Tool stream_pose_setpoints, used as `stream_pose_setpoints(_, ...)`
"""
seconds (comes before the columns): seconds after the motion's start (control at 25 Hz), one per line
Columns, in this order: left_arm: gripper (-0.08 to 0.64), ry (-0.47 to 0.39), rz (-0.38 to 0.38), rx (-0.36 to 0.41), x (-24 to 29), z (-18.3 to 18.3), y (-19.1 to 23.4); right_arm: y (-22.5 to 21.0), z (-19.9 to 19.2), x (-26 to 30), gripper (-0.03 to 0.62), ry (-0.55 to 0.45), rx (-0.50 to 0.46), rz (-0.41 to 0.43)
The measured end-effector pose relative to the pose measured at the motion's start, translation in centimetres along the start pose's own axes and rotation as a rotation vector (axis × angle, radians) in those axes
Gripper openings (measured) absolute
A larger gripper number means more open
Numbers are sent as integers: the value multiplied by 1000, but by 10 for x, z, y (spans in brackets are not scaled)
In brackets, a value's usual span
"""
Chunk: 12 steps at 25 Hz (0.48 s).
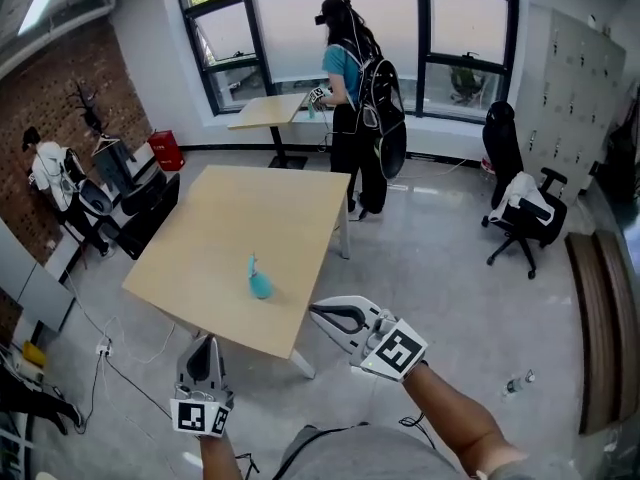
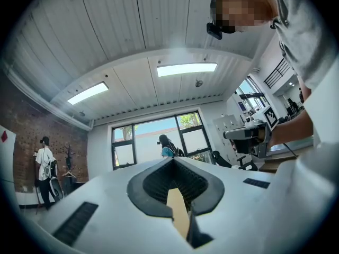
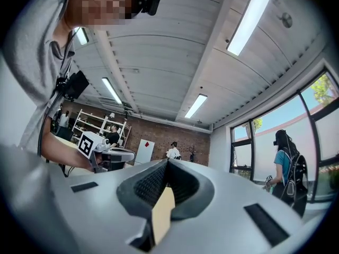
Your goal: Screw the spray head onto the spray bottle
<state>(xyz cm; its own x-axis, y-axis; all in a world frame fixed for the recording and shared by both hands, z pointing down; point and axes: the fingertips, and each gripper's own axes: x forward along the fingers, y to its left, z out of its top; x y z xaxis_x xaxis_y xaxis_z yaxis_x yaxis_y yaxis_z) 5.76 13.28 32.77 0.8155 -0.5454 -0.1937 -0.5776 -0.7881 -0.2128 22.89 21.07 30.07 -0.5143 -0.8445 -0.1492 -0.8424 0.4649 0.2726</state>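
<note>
In the head view, the teal spray bottle (image 1: 261, 286) lies on the table (image 1: 230, 208). It is close to the near edge and nearer the near right corner than the near left. Its narrow end points toward the far edge. It shows too small to tell whether the spray head is a separate piece.

Your left gripper (image 1: 205, 342) and right gripper (image 1: 318, 312) both hang off the table, short of that near edge. The bottle is ahead of them and between them. The right gripper's tips sit just beside the near right corner and look the nearer. There is open floor to the right of the table, and another person (image 1: 355, 98) stands well apart by the windows.

In the left gripper view, the jaws are pressed together with nothing between them. They aim a little upward at the windows, so the bottle is out of sight. You'd likely need to tip them down.

In the right gripper view, the jaws are likewise together and empty, aimed above the table toward the brick wall.
</note>
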Motion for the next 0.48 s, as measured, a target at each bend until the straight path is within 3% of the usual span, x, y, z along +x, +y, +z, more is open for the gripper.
stream_pose_setpoints(0.48, 3, -13, -52, -28, -48, 15, -9, 41, 24, -15, 6, -1, 31, -65)
